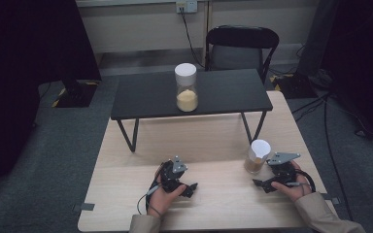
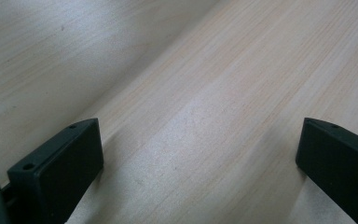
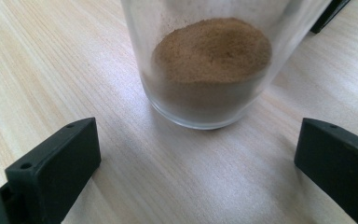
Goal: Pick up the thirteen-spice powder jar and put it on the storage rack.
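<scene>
2 grippers, both jaws wide, empty. Jar [image 3: 208, 65] of brown powder stands near right on table [image 1: 213, 141], just ahead of right gripper [image 1: 264, 184]. Risk: off-centre closing tips it, spilling powder. Left gripper [image 1: 187, 188] idle.

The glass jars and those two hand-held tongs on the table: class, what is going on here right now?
A person holds black two-jaw tongs in each hand over the light wooden table. The right tongs are open, pointed at the small white-lidded glass jar of brown powder, not yet gripping it. The left tongs are open above bare wood. A taller white-lidded glass jar of yellow powder stands on the low black table behind.
</scene>
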The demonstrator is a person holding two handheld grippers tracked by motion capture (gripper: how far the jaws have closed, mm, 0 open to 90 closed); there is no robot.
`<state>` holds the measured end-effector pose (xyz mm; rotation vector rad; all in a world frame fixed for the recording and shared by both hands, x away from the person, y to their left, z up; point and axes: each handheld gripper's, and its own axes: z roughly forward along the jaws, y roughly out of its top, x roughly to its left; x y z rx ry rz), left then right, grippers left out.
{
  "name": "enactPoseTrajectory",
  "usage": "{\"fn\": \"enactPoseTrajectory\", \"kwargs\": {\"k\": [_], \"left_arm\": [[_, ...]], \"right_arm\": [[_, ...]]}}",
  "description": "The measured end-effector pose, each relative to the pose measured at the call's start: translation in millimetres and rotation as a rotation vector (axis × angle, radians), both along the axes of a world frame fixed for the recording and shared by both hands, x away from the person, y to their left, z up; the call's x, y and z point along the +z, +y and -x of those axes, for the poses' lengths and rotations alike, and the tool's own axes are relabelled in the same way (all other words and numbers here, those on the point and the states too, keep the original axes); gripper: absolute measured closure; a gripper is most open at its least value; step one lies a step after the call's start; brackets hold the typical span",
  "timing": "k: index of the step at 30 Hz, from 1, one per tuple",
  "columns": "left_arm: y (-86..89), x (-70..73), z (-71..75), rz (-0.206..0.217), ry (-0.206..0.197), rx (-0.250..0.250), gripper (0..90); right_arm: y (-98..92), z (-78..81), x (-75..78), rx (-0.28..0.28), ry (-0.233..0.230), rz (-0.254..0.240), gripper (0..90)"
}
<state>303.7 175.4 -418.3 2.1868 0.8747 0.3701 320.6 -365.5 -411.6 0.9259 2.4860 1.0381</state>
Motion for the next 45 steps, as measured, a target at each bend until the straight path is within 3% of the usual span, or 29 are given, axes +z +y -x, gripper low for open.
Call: {"fn": "enactPoseTrajectory", "kwargs": {"k": [21,27,37,45], "left_arm": [[0.3,0.1,-0.6,-0.001,0.0,-0.004,0.0],[0.4,0.2,-0.7,-0.001,0.0,-0.004,0.0],[0.3,0.2,-0.7,-0.001,0.001,-0.004,0.0],[0.4,0.2,-0.7,-0.001,0.001,-0.004,0.0]], "right_arm": [[-4.2,-2.3,3.4,-0.013,0.015,-0.018,1.5],[-7.8,-1.4,7.1,-0.015,-0.015,-0.059,1.3],[-2.6,-0.9,13.7,-0.008,-0.064,-0.078,1.1],[-1.9,-4.7,14.1,-0.018,-0.079,-0.115,2.2]]}}
